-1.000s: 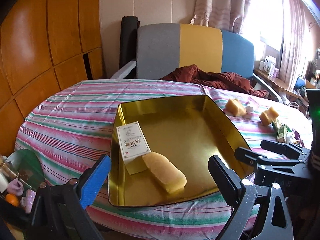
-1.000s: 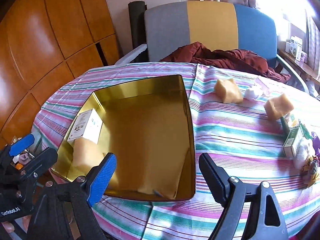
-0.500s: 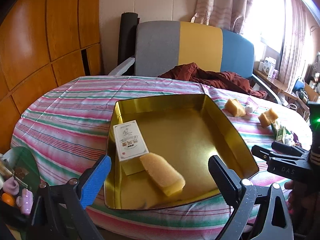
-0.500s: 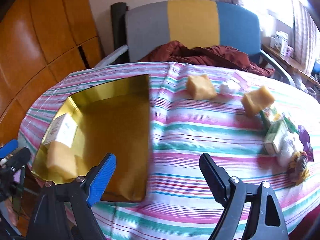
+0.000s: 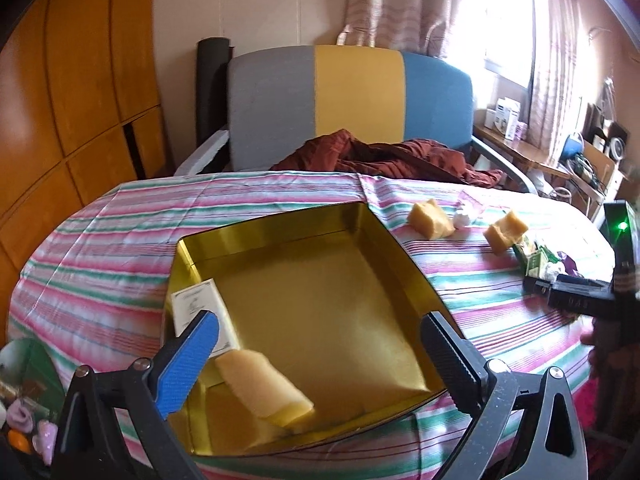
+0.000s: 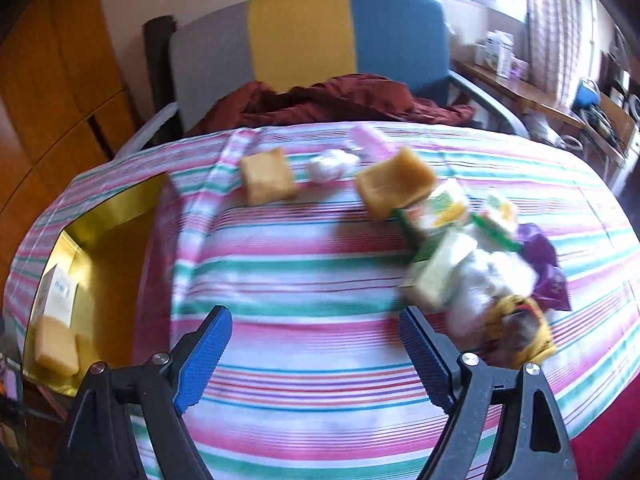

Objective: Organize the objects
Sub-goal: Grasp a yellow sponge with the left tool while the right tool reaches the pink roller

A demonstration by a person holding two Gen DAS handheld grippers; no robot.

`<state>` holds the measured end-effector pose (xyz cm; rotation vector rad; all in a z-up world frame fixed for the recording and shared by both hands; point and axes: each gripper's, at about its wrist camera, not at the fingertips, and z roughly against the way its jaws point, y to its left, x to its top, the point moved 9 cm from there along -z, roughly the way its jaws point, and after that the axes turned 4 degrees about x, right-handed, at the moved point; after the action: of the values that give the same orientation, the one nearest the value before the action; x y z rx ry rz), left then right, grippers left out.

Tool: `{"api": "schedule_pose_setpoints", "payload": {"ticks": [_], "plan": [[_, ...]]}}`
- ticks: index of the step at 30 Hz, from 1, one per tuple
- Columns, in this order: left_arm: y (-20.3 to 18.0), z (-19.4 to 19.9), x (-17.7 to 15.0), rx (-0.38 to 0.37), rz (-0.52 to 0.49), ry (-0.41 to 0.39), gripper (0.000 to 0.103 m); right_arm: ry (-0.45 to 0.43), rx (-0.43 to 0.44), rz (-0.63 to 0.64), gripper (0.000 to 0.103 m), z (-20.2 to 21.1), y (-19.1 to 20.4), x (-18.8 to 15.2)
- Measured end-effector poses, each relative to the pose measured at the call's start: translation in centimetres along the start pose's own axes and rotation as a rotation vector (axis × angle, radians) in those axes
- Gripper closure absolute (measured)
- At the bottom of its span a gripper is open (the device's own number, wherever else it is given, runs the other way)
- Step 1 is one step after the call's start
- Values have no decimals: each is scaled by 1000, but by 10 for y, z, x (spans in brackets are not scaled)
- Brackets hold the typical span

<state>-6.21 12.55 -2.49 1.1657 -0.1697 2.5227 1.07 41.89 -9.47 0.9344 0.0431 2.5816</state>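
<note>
A gold tin tray (image 5: pixel 280 232) lies on the striped table and holds a white box (image 5: pixel 188 304) and a yellow sponge (image 5: pixel 264 384). My left gripper (image 5: pixel 320 352) is open and empty over the tray's near edge. My right gripper (image 6: pixel 316 352) is open and empty above bare tablecloth, right of the tray (image 6: pixel 116 208). Beyond it lie two yellow sponges (image 6: pixel 266 176) (image 6: pixel 394 182), a white wad (image 6: pixel 330 164), green-and-white cartons (image 6: pixel 434 248), a white plastic bundle (image 6: pixel 488 280) and a purple wrapper (image 6: pixel 540 252). The right gripper also shows in the left wrist view (image 5: pixel 572 296).
A grey, yellow and blue chair (image 5: pixel 352 96) with a dark red cloth (image 5: pixel 384 156) stands behind the table. Wooden panels (image 5: pixel 72 80) line the left wall. A bin of small items (image 5: pixel 24 412) sits at the table's near left.
My right gripper has swung right, away from the tray, toward the cartons and sponges. My left gripper has shifted slightly, staying over the tray's near edge. Both stay open.
</note>
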Motion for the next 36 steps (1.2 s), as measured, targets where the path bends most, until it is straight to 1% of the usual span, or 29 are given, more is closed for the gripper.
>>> {"api": "schedule_pose_setpoints", "payload": {"ticks": [8, 16, 20, 22, 25, 26, 28, 30, 33, 36], "plan": [[-38, -14, 20, -31, -78, 8, 1, -34, -67, -25, 16, 11, -50, 31], [-81, -40, 53, -87, -110, 34, 1, -88, -140, 6, 16, 12, -89, 75], [-104, -59, 73, -119, -105, 50, 1, -113, -145, -13, 16, 3, -110, 89], [-117, -73, 83, -115, -119, 57, 1, -114, -135, -41, 16, -5, -120, 88], [-136, -100, 97, -119, -121, 81, 1, -71, -113, -83, 16, -17, -129, 82], [-140, -108, 101, -124, -118, 92, 2, -74, -107, -87, 16, -16, -130, 81], [-150, -128, 106, -129, -102, 125, 4, -84, -95, -85, 16, -14, -129, 82], [-160, -152, 110, -134, -80, 166, 4, -77, -76, -83, 16, -15, -126, 81], [-169, -185, 112, -126, -42, 231, 4, -68, -50, -76, 16, -18, -122, 80], [-173, -215, 113, -98, 0, 281, 4, -48, -35, -71, 16, -21, -119, 77]]}}
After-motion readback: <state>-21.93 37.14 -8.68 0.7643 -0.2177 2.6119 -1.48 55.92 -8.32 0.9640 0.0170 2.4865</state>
